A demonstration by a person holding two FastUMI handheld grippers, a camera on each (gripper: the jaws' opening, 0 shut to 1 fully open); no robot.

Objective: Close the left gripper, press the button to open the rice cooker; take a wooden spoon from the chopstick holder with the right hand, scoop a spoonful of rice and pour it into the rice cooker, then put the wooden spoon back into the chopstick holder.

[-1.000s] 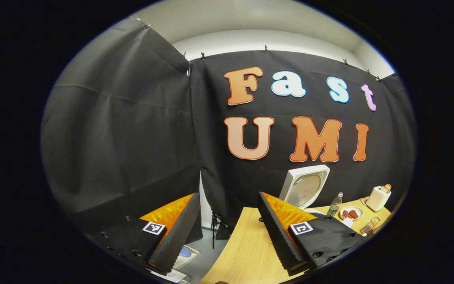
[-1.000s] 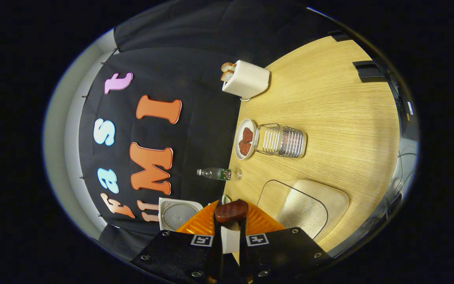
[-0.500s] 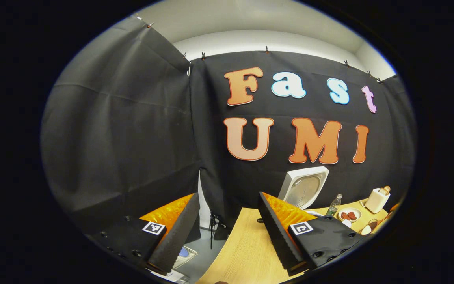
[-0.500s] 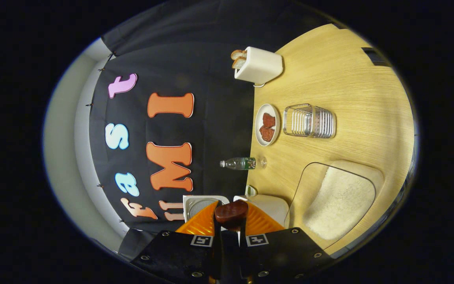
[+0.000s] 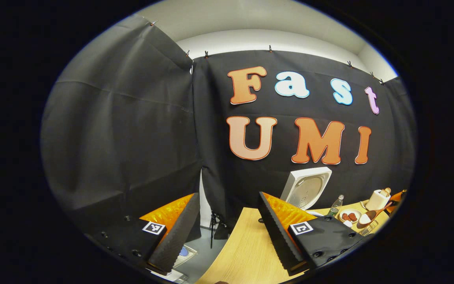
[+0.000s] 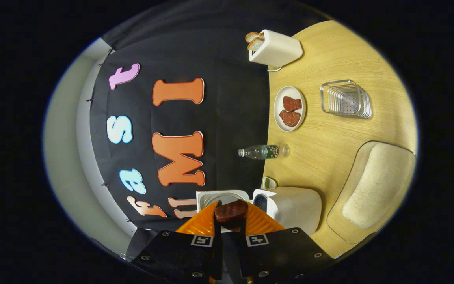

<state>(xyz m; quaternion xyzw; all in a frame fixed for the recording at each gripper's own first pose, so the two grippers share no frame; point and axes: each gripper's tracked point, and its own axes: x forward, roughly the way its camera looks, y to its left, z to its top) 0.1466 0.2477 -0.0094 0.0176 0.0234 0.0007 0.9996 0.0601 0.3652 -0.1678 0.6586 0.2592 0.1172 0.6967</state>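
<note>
Tabletop view shifted: wooden spoon now nearer rice cooker.

One rice cooker, one toaster, two bread slices, seemingly two meat pieces

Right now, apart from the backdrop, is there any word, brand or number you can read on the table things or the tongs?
Bottle label: too small to read.
Rice cooker front panel: nothing legible.
Toaster: no text seen.
Square markers on the right tongs, shut on the wooden spoon: coded patterns, not words.
Left tongs: the same kind of markers, no words.
</note>
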